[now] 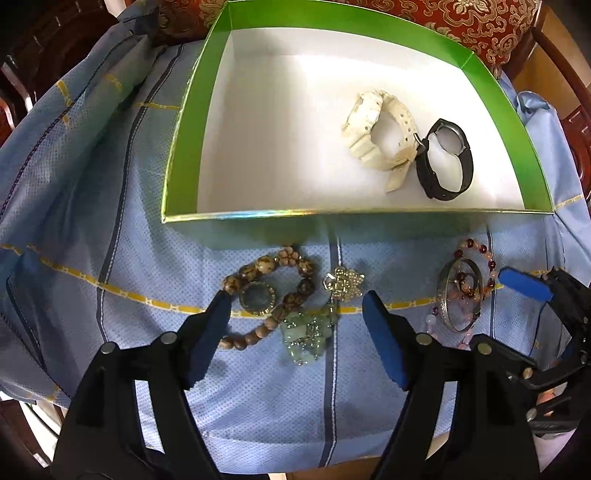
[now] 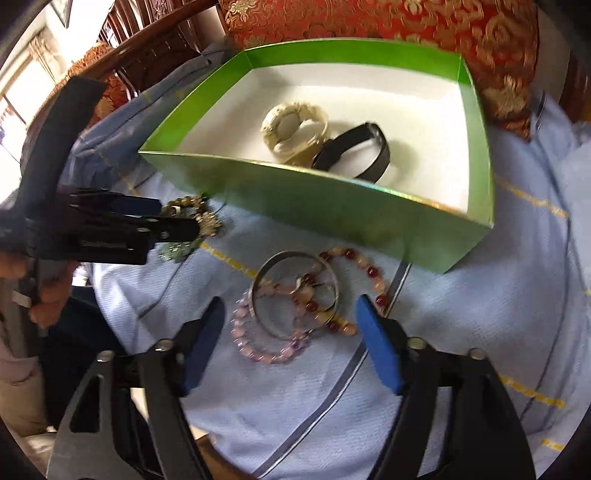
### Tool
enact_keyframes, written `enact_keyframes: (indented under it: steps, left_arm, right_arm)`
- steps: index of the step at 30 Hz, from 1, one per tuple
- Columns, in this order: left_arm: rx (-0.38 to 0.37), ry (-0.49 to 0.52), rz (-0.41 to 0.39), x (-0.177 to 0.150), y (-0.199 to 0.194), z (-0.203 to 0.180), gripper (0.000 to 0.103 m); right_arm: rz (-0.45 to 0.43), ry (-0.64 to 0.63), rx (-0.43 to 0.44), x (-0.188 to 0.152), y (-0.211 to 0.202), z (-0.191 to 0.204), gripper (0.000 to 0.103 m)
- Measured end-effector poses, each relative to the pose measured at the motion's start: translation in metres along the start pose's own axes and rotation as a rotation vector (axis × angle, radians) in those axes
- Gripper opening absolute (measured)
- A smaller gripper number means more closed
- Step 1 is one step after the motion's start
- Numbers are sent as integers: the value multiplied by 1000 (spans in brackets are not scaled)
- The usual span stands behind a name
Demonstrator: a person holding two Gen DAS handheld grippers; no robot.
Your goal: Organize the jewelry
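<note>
A green box [image 1: 190, 110] with a white floor holds a white watch [image 1: 380, 136] and a black watch [image 1: 445, 162]. In front of it on the blue cloth lie a brown bead bracelet [image 1: 266, 266], a round glass pendant [image 1: 256, 297], a silver brooch [image 1: 343, 282] and a jade-green piece [image 1: 306, 332]. My left gripper [image 1: 295, 299] stands open just above these. My right gripper [image 2: 290, 301] is open over a silver bangle [image 2: 258, 284], a pink bead bracelet [image 2: 255, 350] and a red-and-peach bead bracelet [image 2: 373, 273]. Neither gripper holds anything.
The box [image 2: 332, 210] sits on a wrinkled blue cloth [image 1: 92, 229] with yellow and dark stripes. Behind it is a red and gold cushion [image 2: 369, 18] and dark wooden furniture [image 2: 147, 51]. A hand [image 2: 48, 291] holds the left gripper's handle at the left.
</note>
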State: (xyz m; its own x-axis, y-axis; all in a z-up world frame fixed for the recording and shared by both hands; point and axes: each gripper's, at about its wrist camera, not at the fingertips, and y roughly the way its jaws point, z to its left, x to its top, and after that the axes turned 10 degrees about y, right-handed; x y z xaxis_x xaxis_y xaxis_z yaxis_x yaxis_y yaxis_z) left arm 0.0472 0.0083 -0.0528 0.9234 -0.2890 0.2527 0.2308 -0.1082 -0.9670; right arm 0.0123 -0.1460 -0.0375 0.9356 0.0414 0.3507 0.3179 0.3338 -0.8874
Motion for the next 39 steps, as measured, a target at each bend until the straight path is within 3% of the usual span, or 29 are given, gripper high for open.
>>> enact_keyframes:
  steps: [4, 8, 11, 20, 26, 39]
  left_arm:
    - [6, 9, -6, 0, -1, 0, 76]
    - [28, -40, -48, -6, -4, 5, 77]
    - [61, -46, -97, -11, -10, 4, 82]
    - [83, -17, -93, -17, -3, -12, 87]
    - [77, -60, -145, -22, -8, -8, 89]
    - [90, -40, -111, -24, 1, -17, 90]
  right_arm:
    - [-30, -56, -103, -5, 13, 11, 75]
    - [-32, -106, -145, -11, 22, 18, 74]
    - [-47, -135, -135, -14, 23, 24, 59]
    - [-46, -117, -87, -13, 11, 16, 59]
    - [-37, -61, -71, -7, 9, 5, 59]
    - [-35, -69, -68, -4, 14, 9, 59]
